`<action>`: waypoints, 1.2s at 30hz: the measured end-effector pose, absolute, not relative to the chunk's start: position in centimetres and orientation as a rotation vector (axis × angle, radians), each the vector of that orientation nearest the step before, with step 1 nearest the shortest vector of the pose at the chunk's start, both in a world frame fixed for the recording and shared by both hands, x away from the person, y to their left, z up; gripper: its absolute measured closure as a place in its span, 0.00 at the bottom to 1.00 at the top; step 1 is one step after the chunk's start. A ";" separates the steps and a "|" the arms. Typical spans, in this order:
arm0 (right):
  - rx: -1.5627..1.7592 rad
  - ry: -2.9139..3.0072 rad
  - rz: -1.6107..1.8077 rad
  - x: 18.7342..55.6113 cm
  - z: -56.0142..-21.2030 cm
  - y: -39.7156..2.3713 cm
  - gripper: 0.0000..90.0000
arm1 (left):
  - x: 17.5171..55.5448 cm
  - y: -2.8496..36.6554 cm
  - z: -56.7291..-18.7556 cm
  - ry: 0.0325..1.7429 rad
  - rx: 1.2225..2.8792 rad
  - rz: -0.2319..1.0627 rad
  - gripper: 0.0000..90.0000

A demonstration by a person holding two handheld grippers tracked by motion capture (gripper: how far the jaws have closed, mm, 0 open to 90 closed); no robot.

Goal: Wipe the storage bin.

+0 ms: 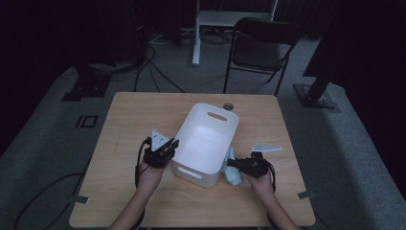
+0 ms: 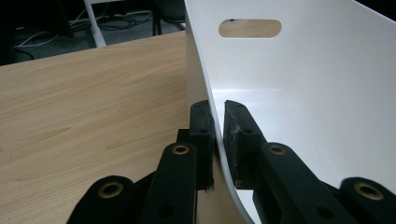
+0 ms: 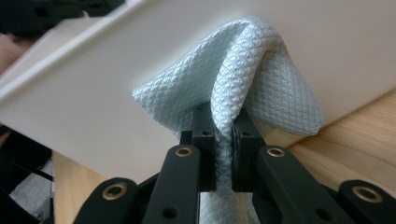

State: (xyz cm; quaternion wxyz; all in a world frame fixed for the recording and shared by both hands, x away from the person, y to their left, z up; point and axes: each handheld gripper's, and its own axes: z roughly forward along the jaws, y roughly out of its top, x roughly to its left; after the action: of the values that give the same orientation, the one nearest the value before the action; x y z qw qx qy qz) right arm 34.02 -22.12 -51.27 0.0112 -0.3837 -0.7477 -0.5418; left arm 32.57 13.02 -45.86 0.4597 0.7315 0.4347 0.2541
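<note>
A white plastic bin (image 1: 225,122) with handle slots stands in the middle of the wooden table. My left gripper (image 1: 168,147) is shut on the bin's left wall; in the left gripper view (image 2: 217,135) one jaw is outside and one inside the thin white wall (image 2: 205,65). My right gripper (image 1: 231,164) is at the bin's right side, shut on a pale blue waffle-textured cloth (image 1: 233,176). In the right gripper view (image 3: 225,140) the cloth (image 3: 243,74) bunches up between the jaws against the bin's outer wall (image 3: 93,102).
The wooden table (image 1: 139,115) has bare room on the left and along the front edge (image 1: 191,211). A small round hole (image 1: 228,106) lies behind the bin. A dark folding chair (image 1: 261,48) stands on the floor beyond the table.
</note>
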 end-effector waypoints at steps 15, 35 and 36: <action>-1.301 -2.361 -1.521 35.7 -54.7 -22.1 0.93 | 32.6 13.1 -45.9 1.069 1.797 0.612 0.91; -1.062 -2.325 -1.745 31.4 -49.2 -21.5 0.92 | 32.5 12.7 -45.9 1.110 1.782 0.651 0.93; -1.062 -2.338 -1.747 31.3 -49.2 -21.4 0.92 | 32.5 12.7 -45.8 1.104 1.786 0.650 0.93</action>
State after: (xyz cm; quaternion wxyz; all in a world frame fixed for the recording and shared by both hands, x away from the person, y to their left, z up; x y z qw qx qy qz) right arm 31.32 -21.38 -49.19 0.0180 -0.3418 -0.7527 -0.5625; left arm 32.50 12.68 -45.84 0.4542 0.7239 0.4475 0.2633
